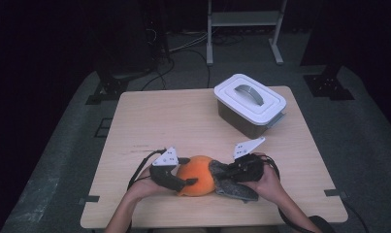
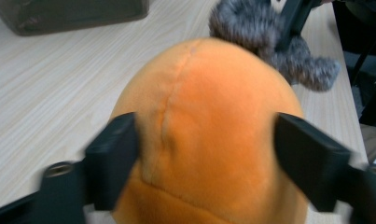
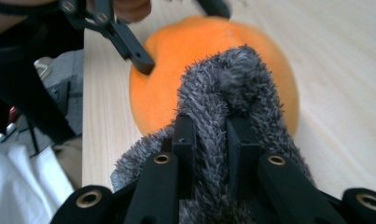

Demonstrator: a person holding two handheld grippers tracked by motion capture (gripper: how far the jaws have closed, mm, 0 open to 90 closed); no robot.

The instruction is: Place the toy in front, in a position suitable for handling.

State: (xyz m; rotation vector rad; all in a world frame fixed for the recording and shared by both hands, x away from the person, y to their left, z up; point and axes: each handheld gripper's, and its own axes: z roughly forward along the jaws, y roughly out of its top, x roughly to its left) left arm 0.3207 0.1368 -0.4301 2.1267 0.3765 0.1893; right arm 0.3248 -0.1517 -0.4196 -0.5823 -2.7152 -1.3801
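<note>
With the orange plush ball (image 1: 197, 175) at the counter's (image 1: 183, 121) near edge, well short of the lidded bin (image 1: 250, 104), keep the right gripper (image 3: 212, 135) pinching its grey fuzzy piece (image 3: 223, 93) while the left gripper (image 2: 204, 154), jaws wide around the ball, squeezes evenly.

Light wooden table (image 1: 149, 121), 2 hand-held grippers at its near edge, left gripper (image 1: 186, 183) against an orange plush (image 1: 197, 180), right gripper (image 1: 221, 171) on its grey furry part (image 1: 234, 188), white lidded box (image 1: 250, 103) with grey handle at the far right
</note>
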